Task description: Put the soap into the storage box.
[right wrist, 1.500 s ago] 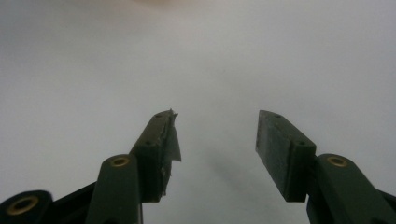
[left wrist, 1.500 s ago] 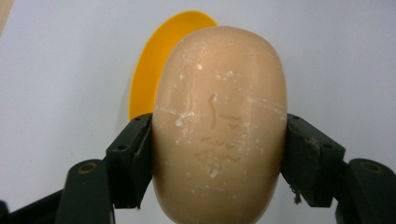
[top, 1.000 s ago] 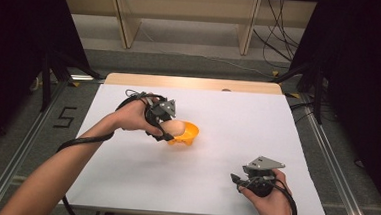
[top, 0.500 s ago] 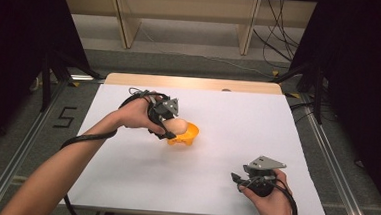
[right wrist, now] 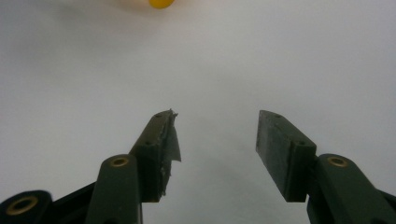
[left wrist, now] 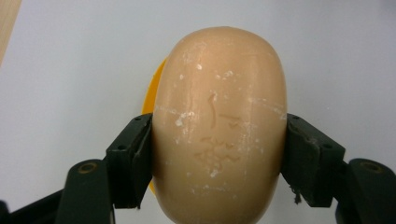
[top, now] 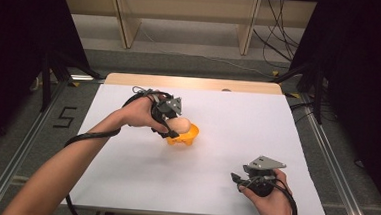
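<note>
A: Item one?
B: Soap bar (left wrist: pixel 218 126), beige, rounded oval, surface scuffed with white flecks and faint stamped marks. It is clamped across its width by the left gripper (top: pixel 169 122), one black jaw pressed to each side.

A: Location?
B: Just above an orange dish (top: pixel 183 135), toward the far-left part of the table (top: pixel 236 140), nearer the far edge than the near one. In the left gripper view a sliver of the dish (left wrist: pixel 156 93) shows behind the bar's left side. Whether the bar touches the dish, I cannot tell.

A: Item two, the dish?
B: Orange, shallow, standing on the white table top. Its edge (right wrist: pixel 161 3) also shows at the top of the right gripper view.

A: Left gripper, condition?
B: Closed onto the soap, held in the person's left hand (top: pixel 138 113), cable trailing back along the forearm.

A: Right gripper?
B: Right gripper (right wrist: pixel 217 135), jaws parted with a clear gap, nothing between them, only bare table beneath. One jaw pad looks frayed at its tip. In the high view it (top: pixel 237 179) sits near the near-right corner of the table, in the right hand (top: pixel 270 200), well apart from the dish.

A: Carrier?
B: Table, white top, wooden strip along the far edge.
</note>
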Demonstrator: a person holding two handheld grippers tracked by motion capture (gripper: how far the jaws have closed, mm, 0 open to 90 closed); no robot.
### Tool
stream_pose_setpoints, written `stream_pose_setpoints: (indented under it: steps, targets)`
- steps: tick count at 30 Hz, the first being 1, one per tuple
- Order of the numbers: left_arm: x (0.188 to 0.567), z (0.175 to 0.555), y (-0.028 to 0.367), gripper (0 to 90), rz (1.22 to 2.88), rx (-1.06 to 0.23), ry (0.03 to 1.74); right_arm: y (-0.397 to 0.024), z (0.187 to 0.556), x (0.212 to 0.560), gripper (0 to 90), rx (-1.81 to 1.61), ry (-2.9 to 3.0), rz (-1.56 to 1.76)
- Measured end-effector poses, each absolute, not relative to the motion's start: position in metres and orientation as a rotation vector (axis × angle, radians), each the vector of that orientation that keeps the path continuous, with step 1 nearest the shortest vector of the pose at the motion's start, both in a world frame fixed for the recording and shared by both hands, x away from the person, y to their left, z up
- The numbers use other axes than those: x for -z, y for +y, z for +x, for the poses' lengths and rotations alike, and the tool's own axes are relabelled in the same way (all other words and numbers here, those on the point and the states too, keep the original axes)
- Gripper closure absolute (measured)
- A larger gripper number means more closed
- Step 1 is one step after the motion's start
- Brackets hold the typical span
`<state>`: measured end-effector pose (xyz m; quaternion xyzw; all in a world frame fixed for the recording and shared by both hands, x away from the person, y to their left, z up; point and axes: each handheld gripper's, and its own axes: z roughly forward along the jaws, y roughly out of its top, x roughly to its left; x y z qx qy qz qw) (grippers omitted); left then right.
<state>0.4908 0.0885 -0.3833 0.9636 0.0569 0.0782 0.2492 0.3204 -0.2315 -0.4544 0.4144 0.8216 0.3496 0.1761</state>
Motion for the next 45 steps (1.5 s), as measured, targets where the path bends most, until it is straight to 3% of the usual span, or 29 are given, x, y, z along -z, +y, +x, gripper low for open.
stream_pose_setpoints:
  steps: [45]
  targets:
    - [0.394, 0.504, 0.076, 31.9, 2.636, -0.209, 0.158, -0.231, 0.318, 0.452, 47.6, -1.002, 2.304, 1.226]
